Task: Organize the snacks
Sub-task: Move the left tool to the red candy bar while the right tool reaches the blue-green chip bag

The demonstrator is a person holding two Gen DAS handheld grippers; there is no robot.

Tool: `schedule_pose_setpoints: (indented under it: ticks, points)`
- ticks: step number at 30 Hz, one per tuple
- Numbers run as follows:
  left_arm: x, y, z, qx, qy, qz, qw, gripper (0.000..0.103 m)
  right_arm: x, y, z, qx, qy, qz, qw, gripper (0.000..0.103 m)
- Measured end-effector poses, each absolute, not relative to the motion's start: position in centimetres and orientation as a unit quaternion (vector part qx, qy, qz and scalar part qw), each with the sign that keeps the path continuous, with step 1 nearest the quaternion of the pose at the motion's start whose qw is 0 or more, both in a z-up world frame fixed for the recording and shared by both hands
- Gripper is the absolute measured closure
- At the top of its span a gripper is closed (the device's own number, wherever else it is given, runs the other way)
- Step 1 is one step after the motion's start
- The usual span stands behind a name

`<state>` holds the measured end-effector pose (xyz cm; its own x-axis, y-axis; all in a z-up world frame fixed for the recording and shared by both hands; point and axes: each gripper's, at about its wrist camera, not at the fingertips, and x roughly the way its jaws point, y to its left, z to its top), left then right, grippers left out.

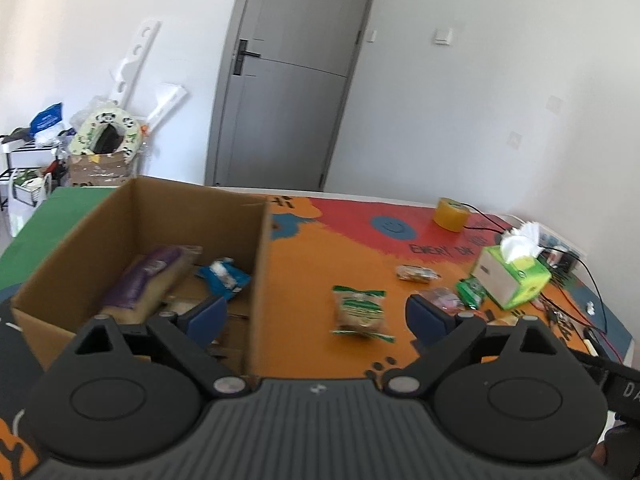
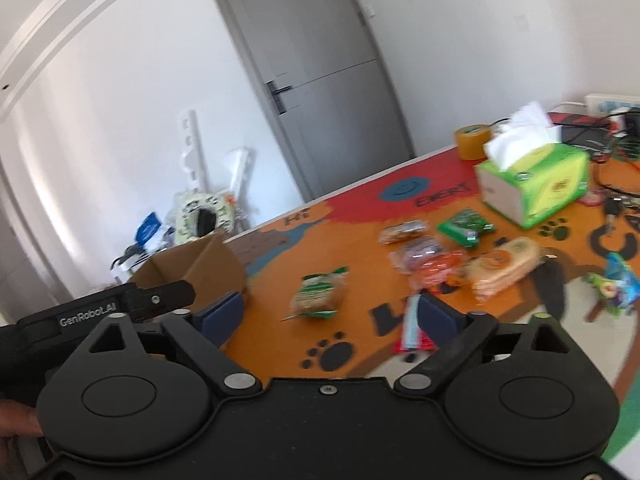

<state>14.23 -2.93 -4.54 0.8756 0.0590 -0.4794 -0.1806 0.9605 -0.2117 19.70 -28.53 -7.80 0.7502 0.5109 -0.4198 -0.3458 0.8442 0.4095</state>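
An open cardboard box (image 1: 256, 264) stands on the colourful table mat and holds a purple-wrapped pack (image 1: 144, 280) and a blue packet (image 1: 224, 276). My left gripper (image 1: 316, 316) is open and empty, above the box's right wall. A green-and-white cracker packet (image 1: 360, 310) lies on the mat just right of the box; it also shows in the right wrist view (image 2: 318, 294). My right gripper (image 2: 328, 316) is open and empty, above the mat near this packet. More snacks lie further right: a brown packet (image 2: 402, 232), a pink packet (image 2: 420, 254), a green packet (image 2: 464, 224), a beige biscuit pack (image 2: 504, 266).
A green tissue box (image 2: 552, 188) and a roll of yellow tape (image 2: 472, 140) stand at the far side of the table. Cables and keys (image 2: 616, 204) lie at the right. The box shows in the right wrist view (image 2: 192, 268). A grey door (image 1: 288, 80) is behind.
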Motion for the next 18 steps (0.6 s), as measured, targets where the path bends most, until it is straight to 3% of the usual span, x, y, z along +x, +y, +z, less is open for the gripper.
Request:
schedule_pose_setpoints:
  ticks: [10, 18]
  points:
    - [15.0, -5.7, -4.2, -0.117, 0.238, 0.051, 0.963, 0.007, 19.6, -32.9, -9.3, 0.173, 0.266, 0.207, 0.925, 0.001]
    - [16.3, -7.0, -5.0, -0.11, 0.25, 0.028, 0.962, 0.007, 20.4, -34.4, -11.0, 0.168, 0.279, 0.189, 0.926, 0.011]
